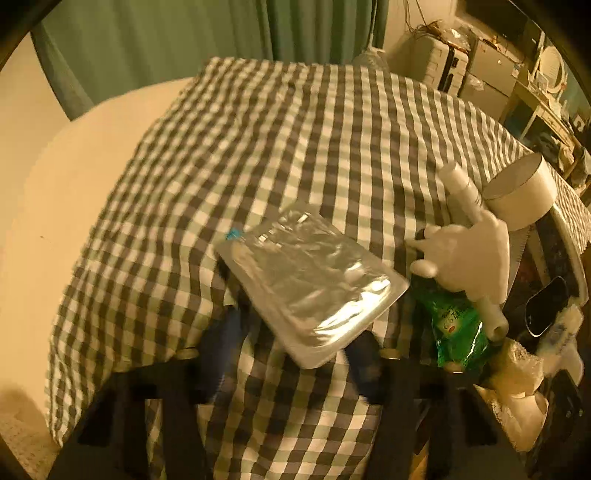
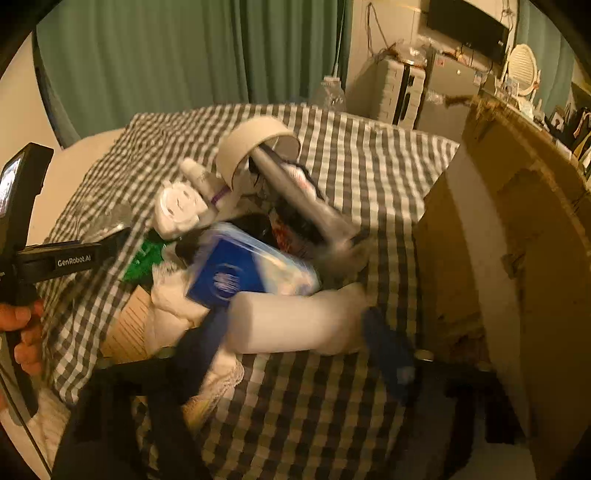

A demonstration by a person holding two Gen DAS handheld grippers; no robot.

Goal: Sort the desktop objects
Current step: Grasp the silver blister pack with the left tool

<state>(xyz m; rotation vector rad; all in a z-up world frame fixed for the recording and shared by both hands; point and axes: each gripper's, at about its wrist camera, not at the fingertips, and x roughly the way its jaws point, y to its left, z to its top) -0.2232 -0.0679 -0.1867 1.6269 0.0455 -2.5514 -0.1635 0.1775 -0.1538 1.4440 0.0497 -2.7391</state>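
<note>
Warm, yellowish light fills the room. A grey-and-white checked cloth (image 1: 295, 140) covers the table, and beside it lies a pale cream rounded surface (image 1: 55, 192). Behind the table hang long green pleated curtains (image 2: 166, 55). To the right of them stands a cream wall with loose wires (image 2: 373, 33) running down it. A dark flat screen (image 2: 467, 22) hangs high on the wall. Below it stand a white ribbed cabinet (image 2: 400, 92) and a cluttered wooden shelf unit (image 1: 543, 107). A round white fan (image 2: 522, 68) sits farther right.
</note>
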